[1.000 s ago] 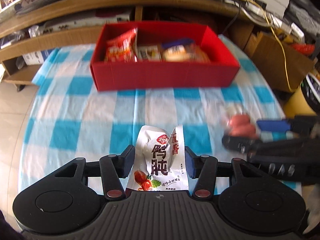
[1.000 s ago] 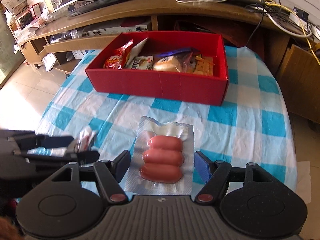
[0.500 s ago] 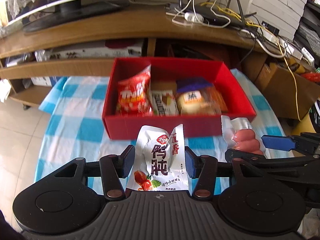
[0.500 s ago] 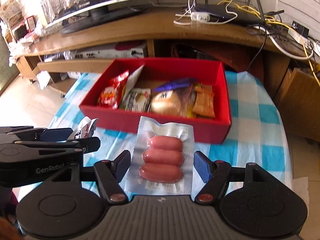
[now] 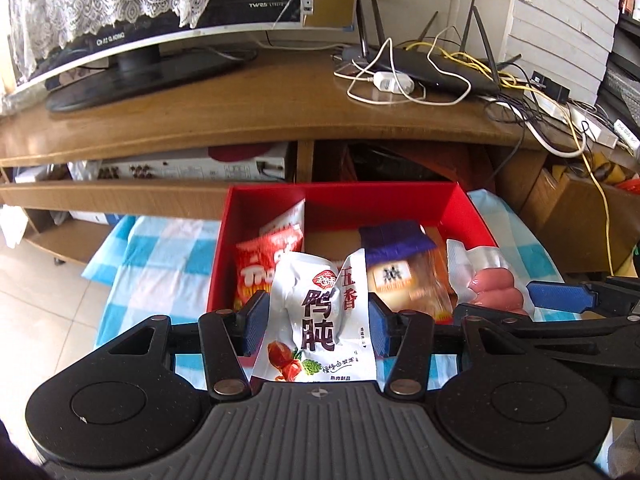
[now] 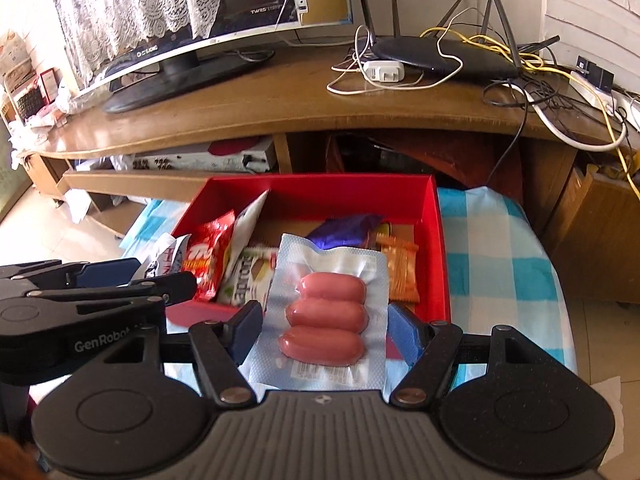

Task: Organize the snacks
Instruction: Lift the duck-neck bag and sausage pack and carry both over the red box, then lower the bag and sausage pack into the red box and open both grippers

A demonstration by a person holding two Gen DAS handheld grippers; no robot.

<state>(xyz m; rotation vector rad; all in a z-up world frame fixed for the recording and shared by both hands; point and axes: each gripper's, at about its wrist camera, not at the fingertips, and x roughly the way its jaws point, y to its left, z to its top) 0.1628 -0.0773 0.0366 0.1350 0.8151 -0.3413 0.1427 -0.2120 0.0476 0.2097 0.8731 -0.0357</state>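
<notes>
My left gripper [image 5: 316, 322] is shut on a white duck-gizzard snack pouch [image 5: 320, 320] and holds it over the near wall of the red box [image 5: 344, 202]. My right gripper [image 6: 324, 326] is shut on a clear vacuum pack of three sausages [image 6: 326, 312], held over the near edge of the red box [image 6: 434, 240]. The box holds a red chip bag [image 6: 208, 260], a green-white packet [image 6: 248, 280], a purple-wrapped bun [image 5: 396, 264] and an orange cracker pack [image 6: 400, 272]. The right gripper with the sausages shows at the right of the left wrist view [image 5: 496, 288].
The box sits on a table with a blue-and-white checked cloth [image 6: 496, 264]. Behind it stands a wooden TV stand [image 6: 280, 100] with a monitor [image 6: 200, 12], a router [image 6: 444, 56] and tangled cables. A cardboard box [image 5: 576, 208] is at the right.
Both grippers have moved forward and up with their packs, from over the cloth to the near edge of the red box. Both grips are unchanged.
</notes>
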